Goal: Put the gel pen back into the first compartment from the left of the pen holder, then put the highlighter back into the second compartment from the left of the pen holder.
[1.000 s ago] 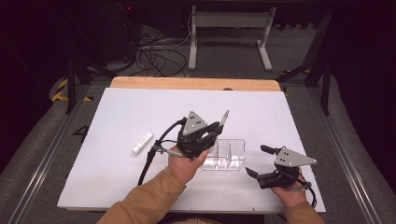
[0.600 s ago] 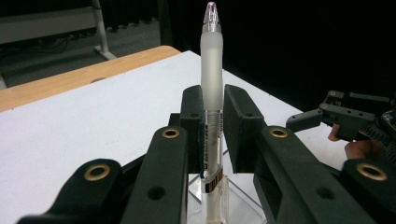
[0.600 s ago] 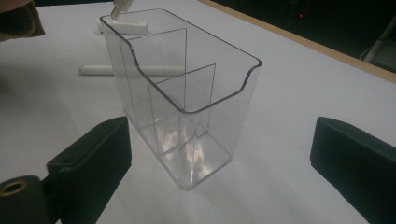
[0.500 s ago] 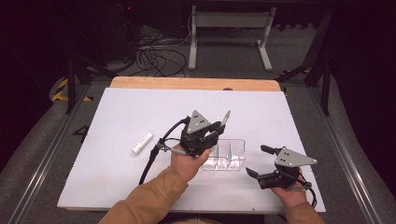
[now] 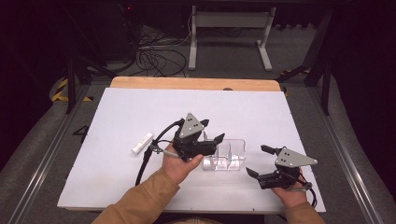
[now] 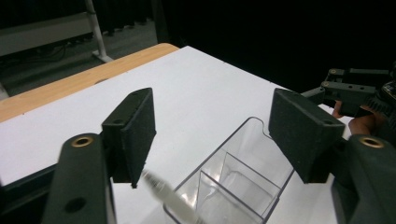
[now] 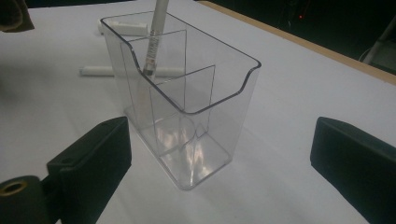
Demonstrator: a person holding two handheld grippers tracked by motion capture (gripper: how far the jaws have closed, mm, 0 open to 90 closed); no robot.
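Fingers (image 6: 133, 135) of the left gripper (image 5: 205, 140), just spread and released, flank a white pen (image 6: 170, 200) left leaning in the clear organizer (image 5: 229, 156); another pen (image 5: 141, 143) lies at nine o'clock on the worktop (image 5: 280, 116).

A dim lab or recording studio. A desk (image 5: 140, 186) with a white top and a wooden far edge stands on grey carpet. Beyond it, loose black cables (image 5: 156, 58) lie tangled on the floor beside a white metal stand (image 5: 229, 21). Yellow-and-black hazard tape (image 5: 60, 89) marks the floor at far left. Black surroundings close in on every side.
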